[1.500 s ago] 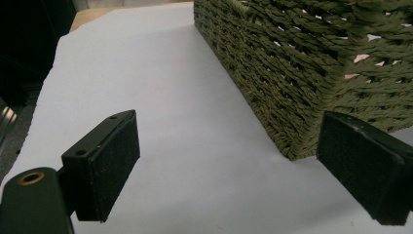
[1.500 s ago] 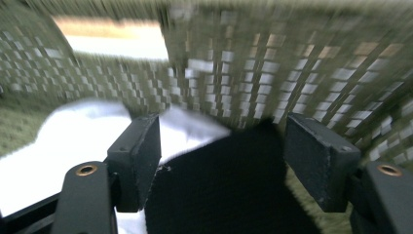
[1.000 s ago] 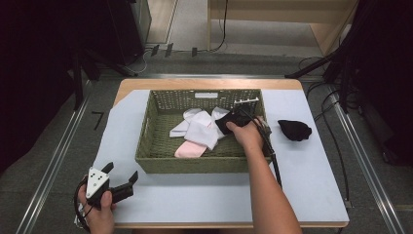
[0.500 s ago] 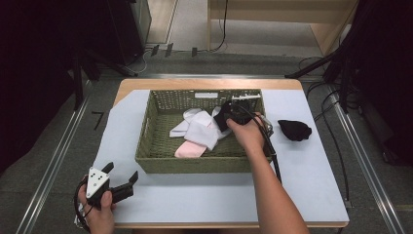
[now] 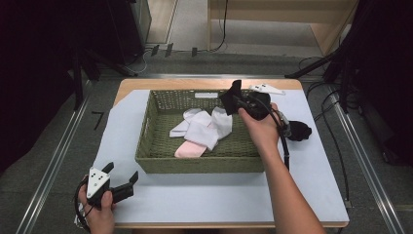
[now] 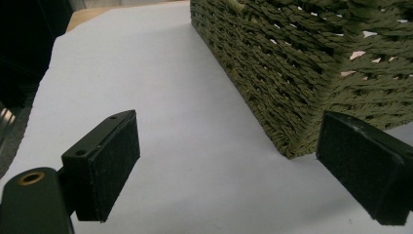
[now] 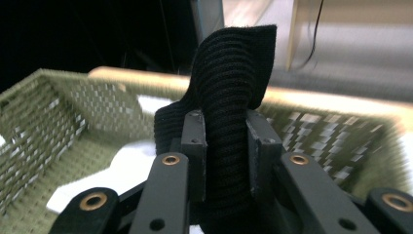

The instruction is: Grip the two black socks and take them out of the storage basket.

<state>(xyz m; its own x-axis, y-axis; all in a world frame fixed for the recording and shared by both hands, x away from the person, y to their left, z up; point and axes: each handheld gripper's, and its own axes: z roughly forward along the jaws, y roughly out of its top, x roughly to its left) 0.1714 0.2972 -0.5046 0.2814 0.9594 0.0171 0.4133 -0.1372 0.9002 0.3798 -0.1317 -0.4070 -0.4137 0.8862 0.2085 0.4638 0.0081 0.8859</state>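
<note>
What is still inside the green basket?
Inside the basket lie white socks and a pink sock. Whatever is beneath them is covered.

Right gripper (image 5: 234, 97) raised, jaws clamped; left gripper (image 5: 119, 179) low, jaws apart.

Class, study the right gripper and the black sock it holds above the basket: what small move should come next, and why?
Probably carry the black sock rightward, clear of the green basket, toward the other black sock lying on the white sheet. The right gripper is clamped on it above the basket's far right corner, so nothing blocks that move.
</note>
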